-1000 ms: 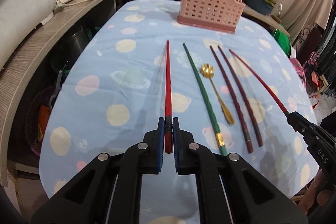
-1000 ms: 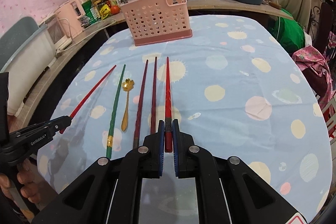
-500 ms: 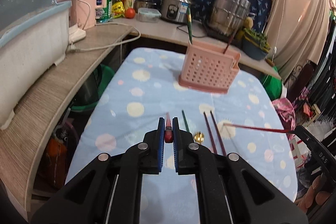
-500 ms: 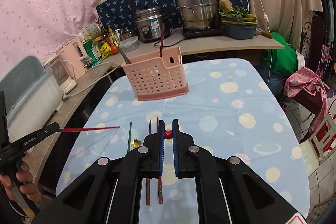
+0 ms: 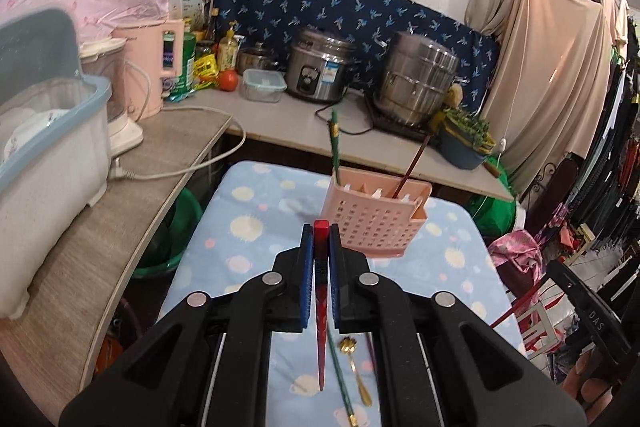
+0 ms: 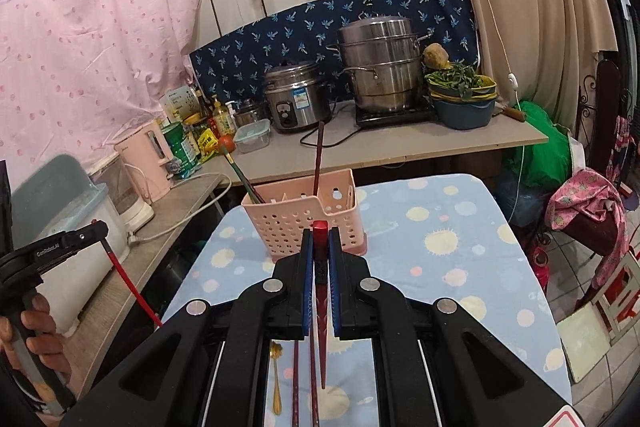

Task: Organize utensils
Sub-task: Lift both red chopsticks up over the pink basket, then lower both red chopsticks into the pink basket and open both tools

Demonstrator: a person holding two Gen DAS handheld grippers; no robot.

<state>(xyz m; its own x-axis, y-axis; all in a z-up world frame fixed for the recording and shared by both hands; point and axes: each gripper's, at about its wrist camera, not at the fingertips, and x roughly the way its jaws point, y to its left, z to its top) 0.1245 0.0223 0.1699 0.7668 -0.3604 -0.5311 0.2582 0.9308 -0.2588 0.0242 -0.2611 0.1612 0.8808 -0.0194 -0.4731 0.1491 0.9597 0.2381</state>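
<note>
My left gripper (image 5: 321,239) is shut on a red chopstick (image 5: 321,311), held upright with its tip hanging down above the table. My right gripper (image 6: 320,239) is shut on a second red chopstick (image 6: 321,311), also upright. The pink perforated utensil basket (image 5: 376,223) stands ahead at the table's far end, also in the right wrist view (image 6: 308,223), holding a green chopstick (image 5: 334,147) and a dark red chopstick (image 5: 412,163). On the tablecloth lie a green chopstick (image 5: 340,383), a gold spoon (image 5: 356,367) and two dark red chopsticks (image 6: 296,379).
The table has a blue spotted cloth (image 5: 248,227). A counter behind holds a rice cooker (image 5: 320,71), a steel steamer pot (image 5: 416,83), a pink kettle (image 5: 152,67) and a white dish bin (image 5: 48,131). A chair with pink cloth (image 6: 588,207) stands to the right.
Both grippers have lifted their red chopsticks off the table and tilted them from lying flat to hanging upright, rising higher and facing the basket.
</note>
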